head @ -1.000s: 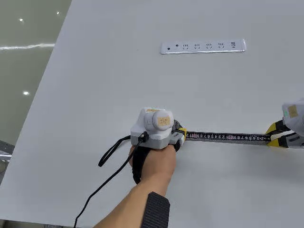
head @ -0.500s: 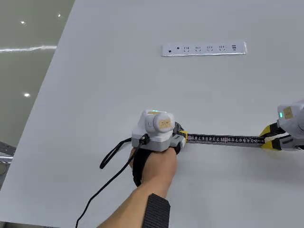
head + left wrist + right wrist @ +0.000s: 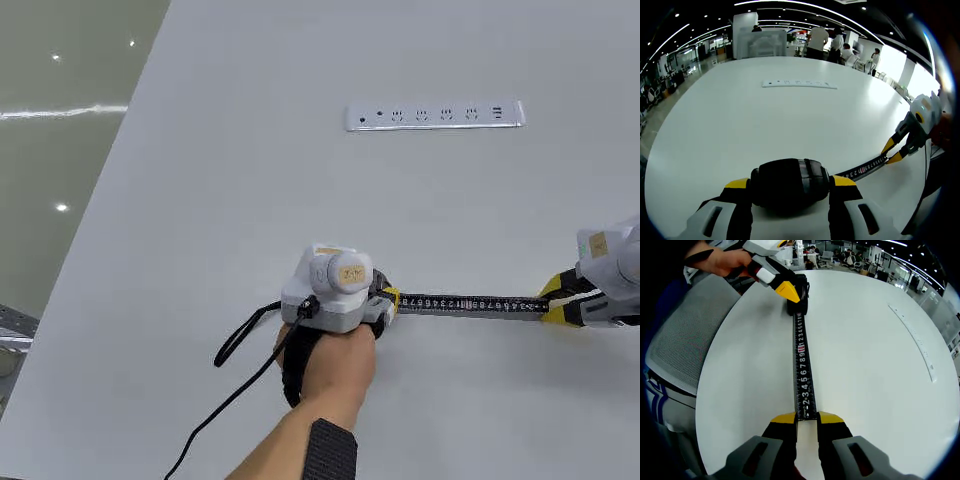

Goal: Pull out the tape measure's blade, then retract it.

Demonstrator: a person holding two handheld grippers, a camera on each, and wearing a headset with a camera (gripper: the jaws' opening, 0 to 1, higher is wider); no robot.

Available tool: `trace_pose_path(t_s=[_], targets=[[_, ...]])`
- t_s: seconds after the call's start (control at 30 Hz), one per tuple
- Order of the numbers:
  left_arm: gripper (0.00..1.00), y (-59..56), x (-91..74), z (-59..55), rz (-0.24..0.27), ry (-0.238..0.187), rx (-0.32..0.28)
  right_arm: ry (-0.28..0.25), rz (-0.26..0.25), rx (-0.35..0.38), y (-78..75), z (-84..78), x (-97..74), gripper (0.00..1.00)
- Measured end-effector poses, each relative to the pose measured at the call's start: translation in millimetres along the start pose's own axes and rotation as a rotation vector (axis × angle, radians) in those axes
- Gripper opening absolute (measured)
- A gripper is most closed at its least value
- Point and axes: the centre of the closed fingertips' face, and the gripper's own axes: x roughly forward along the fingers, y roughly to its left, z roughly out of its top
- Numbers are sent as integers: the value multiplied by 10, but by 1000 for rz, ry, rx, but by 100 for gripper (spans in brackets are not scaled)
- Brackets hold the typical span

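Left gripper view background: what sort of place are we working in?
Probably a large open-plan office or lab hall: a big white table with a power strip on it, people standing beyond its far edge, and long ceiling light strips overhead.

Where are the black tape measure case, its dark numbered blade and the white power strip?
black tape measure case (image 3: 790, 186), left gripper view, on its rounded top.
dark numbered blade (image 3: 802, 365), right gripper view, on the printed numbers.
white power strip (image 3: 435, 114), head view, middle of its face.
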Motion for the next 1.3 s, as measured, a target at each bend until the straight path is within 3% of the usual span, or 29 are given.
trace_pose_path(t_s=[0.47, 1.3], targets=[[58, -6, -2, -11, -4, 4, -3, -22, 1, -2, 0, 123, 94, 10], [58, -12, -17, -17, -11, 4, -10, -59, 11, -26, 5, 526, 256, 10]])
